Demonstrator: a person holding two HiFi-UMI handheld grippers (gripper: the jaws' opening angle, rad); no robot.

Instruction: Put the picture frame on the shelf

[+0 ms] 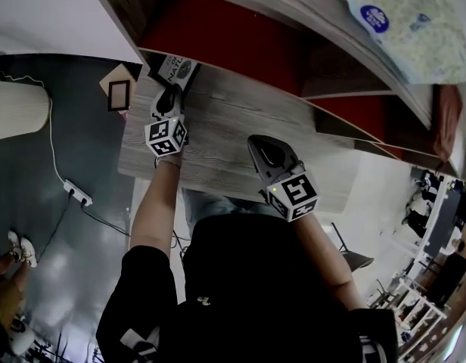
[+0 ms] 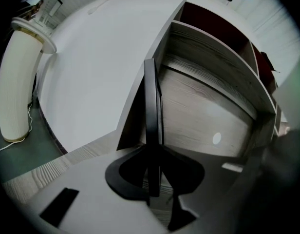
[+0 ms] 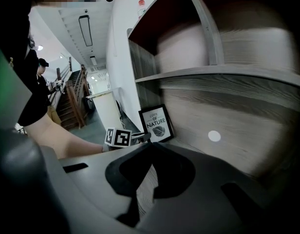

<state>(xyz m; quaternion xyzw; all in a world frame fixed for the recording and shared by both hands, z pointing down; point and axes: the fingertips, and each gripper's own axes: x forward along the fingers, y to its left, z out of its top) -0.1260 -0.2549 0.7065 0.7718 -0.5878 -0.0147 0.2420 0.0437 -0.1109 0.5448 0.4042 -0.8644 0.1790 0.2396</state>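
Observation:
The picture frame [image 1: 176, 70], black-edged with a white leaf print, stands upright at the left end of the grey wood shelf board [image 1: 240, 127]. My left gripper [image 1: 167, 97] is shut on its edge. In the left gripper view the picture frame [image 2: 151, 111] shows edge-on between the jaws of the left gripper [image 2: 151, 152]. The right gripper view faces the picture frame [image 3: 156, 123], with the left gripper [image 3: 141, 137] at its lower edge. My right gripper [image 1: 262, 146] hovers over the middle of the board, shut, holding nothing; its own view shows the right gripper [image 3: 149, 147] above bare wood.
Red-backed shelf compartments [image 1: 218, 29] sit behind the board, under an upper shelf [image 3: 228, 74]. A white cylinder [image 1: 17, 108] and a power strip [image 1: 76, 193] are on the dark floor to the left, beside a small brown frame [image 1: 118, 94]. A person in black [image 3: 35, 82] stands far off.

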